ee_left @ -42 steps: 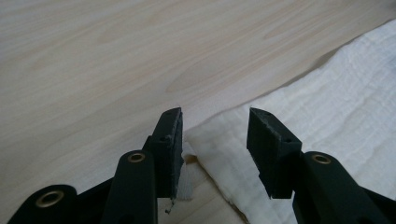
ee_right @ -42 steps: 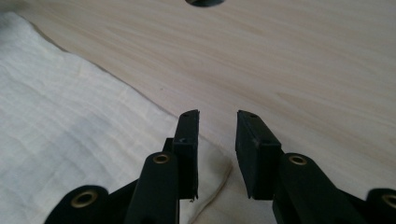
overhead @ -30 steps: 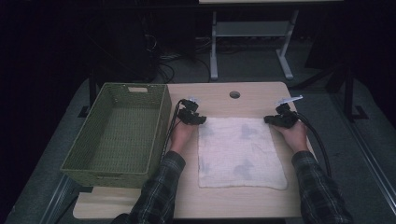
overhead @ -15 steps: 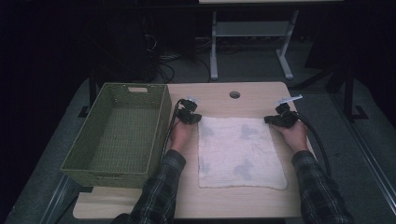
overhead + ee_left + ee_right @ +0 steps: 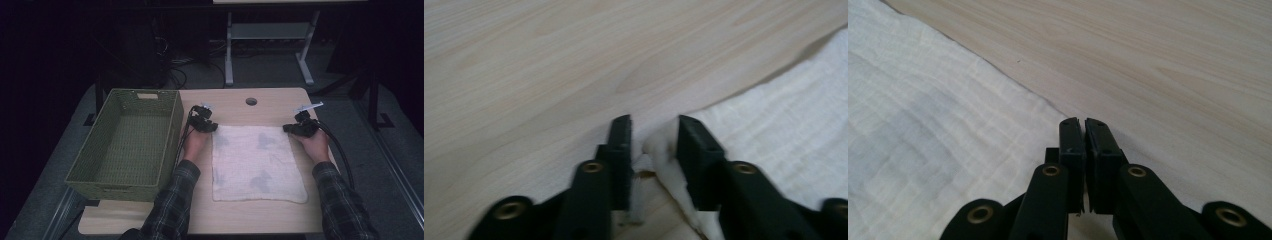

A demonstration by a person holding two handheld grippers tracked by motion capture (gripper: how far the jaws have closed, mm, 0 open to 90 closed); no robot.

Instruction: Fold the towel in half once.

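A: Where does the cloth (image 5: 256, 162) lie?

B: Flat on the table (image 5: 235, 102), a white square with grey blotches, its near edge toward the person. A green basket (image 5: 127, 140) stands just beside it on the left, hanging partly over the table's edge.

A: And the left gripper (image 5: 210, 126)?

B: It sits at the cloth's far left corner. In the left gripper view (image 5: 654, 140) its jaws stand a little apart and have just been opening. A bunched tip of the cloth (image 5: 774, 130) rises between them, lying against the right-hand jaw; the other jaw has a gap beside it, so the pads are not clamping it.

A: The right gripper (image 5: 291, 128)?

B: At the far right corner. In the right gripper view (image 5: 1083, 122) the jaws are pressed together with barely a slit. The cloth's (image 5: 938, 130) edge runs up to them from the left, but whether any fabric is caught between the pads cannot be told.

A: The hands?

B: Each rests on the table behind its gripper, sleeves in plaid.
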